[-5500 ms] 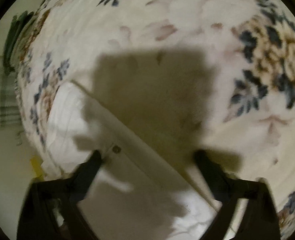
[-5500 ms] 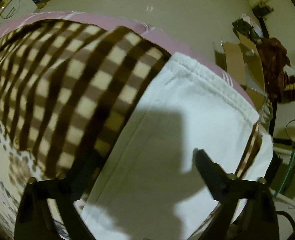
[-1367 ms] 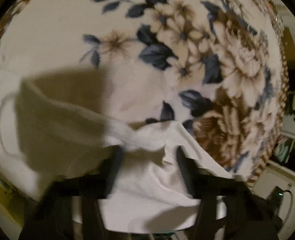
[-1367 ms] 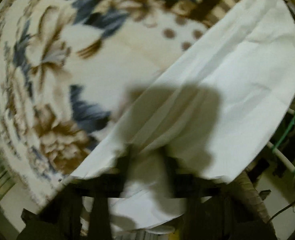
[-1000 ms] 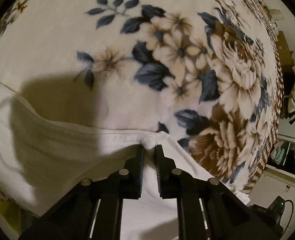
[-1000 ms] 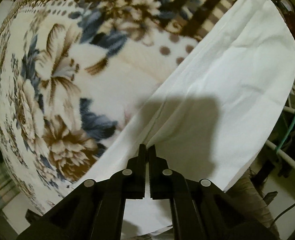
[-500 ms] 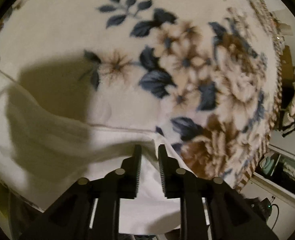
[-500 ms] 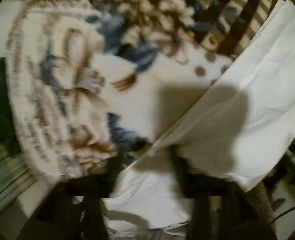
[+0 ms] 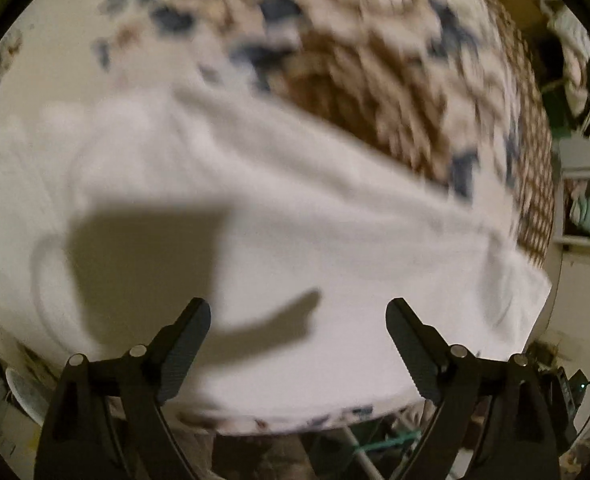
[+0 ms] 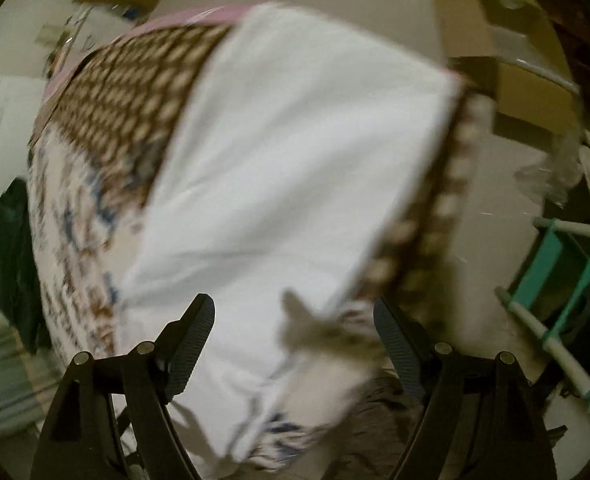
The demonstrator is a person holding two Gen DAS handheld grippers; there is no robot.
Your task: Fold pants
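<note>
The white pants [image 9: 295,208] lie folded flat on the flower-patterned blanket [image 9: 375,60] of the bed. They also show in the right wrist view [image 10: 287,152], stretching away along the bed's near edge. My left gripper [image 9: 298,322] is open and empty, hovering above the pants. My right gripper [image 10: 294,318] is open and empty, above the near end of the pants. Both views are blurred by motion.
The blanket's brown checked border [image 10: 135,92] runs along the far side and the bed edge [image 10: 427,236]. Cardboard boxes [image 10: 507,64] stand on the floor at the right. A teal and white rack [image 10: 567,280] stands close at the right. A dark green cloth [image 10: 11,256] hangs at the left.
Both grippers were shut on the edge of the pants a second ago. They have since opened, let go of the cloth and pulled back; the pants now lie folded over.
</note>
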